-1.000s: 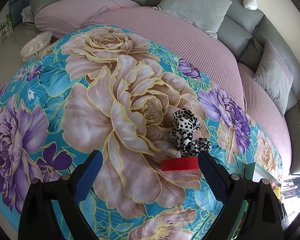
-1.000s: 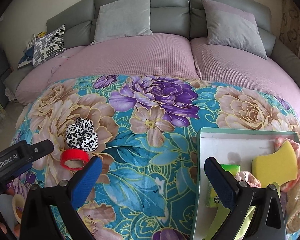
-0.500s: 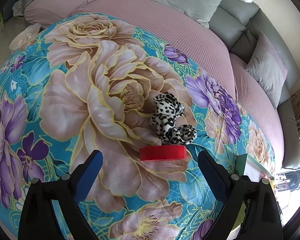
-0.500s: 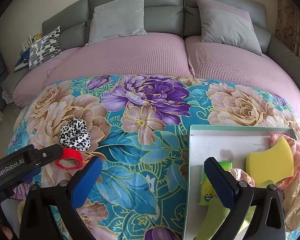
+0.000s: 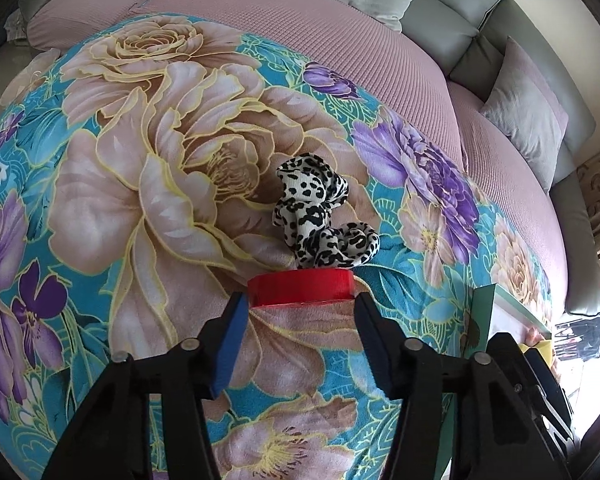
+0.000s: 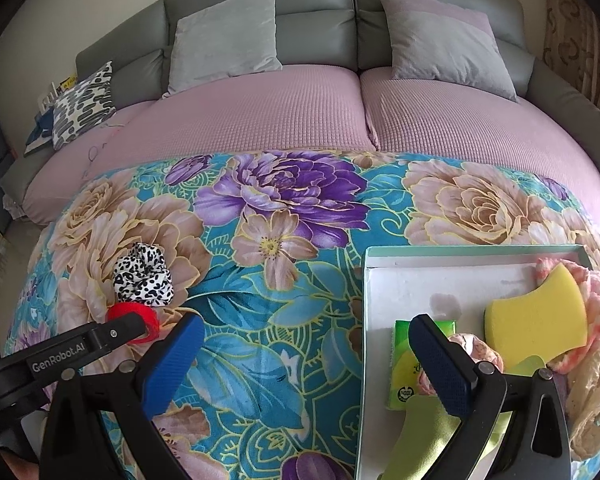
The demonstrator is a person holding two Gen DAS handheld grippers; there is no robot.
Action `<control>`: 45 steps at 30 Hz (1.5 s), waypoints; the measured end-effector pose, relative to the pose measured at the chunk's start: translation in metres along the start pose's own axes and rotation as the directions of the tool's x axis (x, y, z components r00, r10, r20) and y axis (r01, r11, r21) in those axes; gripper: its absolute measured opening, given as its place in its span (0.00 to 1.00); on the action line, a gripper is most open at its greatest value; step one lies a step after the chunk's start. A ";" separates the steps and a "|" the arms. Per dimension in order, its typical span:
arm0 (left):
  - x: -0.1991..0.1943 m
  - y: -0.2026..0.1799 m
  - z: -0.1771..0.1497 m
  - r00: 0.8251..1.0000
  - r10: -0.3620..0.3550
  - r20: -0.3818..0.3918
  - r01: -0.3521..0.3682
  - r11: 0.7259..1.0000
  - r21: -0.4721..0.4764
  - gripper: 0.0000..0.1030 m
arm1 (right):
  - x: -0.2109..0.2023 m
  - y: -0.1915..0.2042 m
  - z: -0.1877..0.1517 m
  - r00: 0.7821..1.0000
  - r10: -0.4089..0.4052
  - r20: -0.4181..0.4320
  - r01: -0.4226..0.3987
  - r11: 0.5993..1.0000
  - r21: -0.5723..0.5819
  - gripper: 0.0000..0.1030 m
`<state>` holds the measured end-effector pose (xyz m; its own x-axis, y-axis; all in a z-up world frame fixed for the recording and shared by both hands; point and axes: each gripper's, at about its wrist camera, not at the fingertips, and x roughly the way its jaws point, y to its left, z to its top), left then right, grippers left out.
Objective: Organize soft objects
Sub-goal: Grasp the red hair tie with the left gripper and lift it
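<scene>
A red tape roll [image 5: 302,286] lies on the floral blanket [image 5: 148,184], just in front of a black-and-white leopard-print scrunchie [image 5: 320,212]. My left gripper [image 5: 299,300] points down at the roll. Its jaws are closing and both blue tips touch the roll's sides. In the right wrist view the roll [image 6: 134,312] and scrunchie [image 6: 142,280] sit at the left, with a left gripper finger [image 6: 100,336] across the roll. My right gripper [image 6: 306,326] hangs open over the blanket with nothing between its fingers, beside a white tray [image 6: 460,250].
The tray holds a yellow sponge [image 6: 536,320], a green tissue pack [image 6: 404,360], a green sponge [image 6: 424,436] and pink knitted pieces [image 6: 596,296]. Behind the blanket is a pink bed cover [image 6: 284,112] with grey pillows [image 6: 224,36]. The floor drops away at the left [image 6: 4,236].
My left gripper moved forward and down to the red tape roll, and its jaws narrowed from wide open to the roll's sides. The right gripper stayed almost still.
</scene>
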<state>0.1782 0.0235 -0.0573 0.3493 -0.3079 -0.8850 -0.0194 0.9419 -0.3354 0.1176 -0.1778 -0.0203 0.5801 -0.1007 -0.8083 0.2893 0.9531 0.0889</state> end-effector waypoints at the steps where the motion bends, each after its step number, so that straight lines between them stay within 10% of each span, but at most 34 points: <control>1: 0.001 0.000 0.000 1.000 -0.003 -0.001 0.003 1.000 -0.001 0.53 | 0.000 0.000 0.000 1.000 0.000 0.000 0.000 1.000 0.001 1.00; 6: 0.000 0.001 0.001 1.000 -0.009 0.004 0.010 1.000 -0.003 0.50 | 0.000 -0.001 0.000 1.000 0.001 -0.001 -0.001 1.000 0.006 1.00; 9: 0.000 0.002 0.001 1.000 -0.012 0.006 0.012 1.000 -0.006 0.28 | 0.001 0.000 0.000 1.000 0.000 -0.003 0.000 1.000 0.005 1.00; 45: 0.013 0.022 0.004 0.995 -0.066 0.069 0.071 0.995 -0.071 0.13 | 0.015 0.019 -0.006 1.000 0.019 -0.021 -0.020 0.998 -0.054 1.00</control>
<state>0.1863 0.0409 -0.0749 0.4133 -0.3592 -0.8367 -0.0608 0.9059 -0.4190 0.1276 -0.1600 -0.0341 0.5696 -0.0764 -0.8184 0.2359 0.9690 0.0737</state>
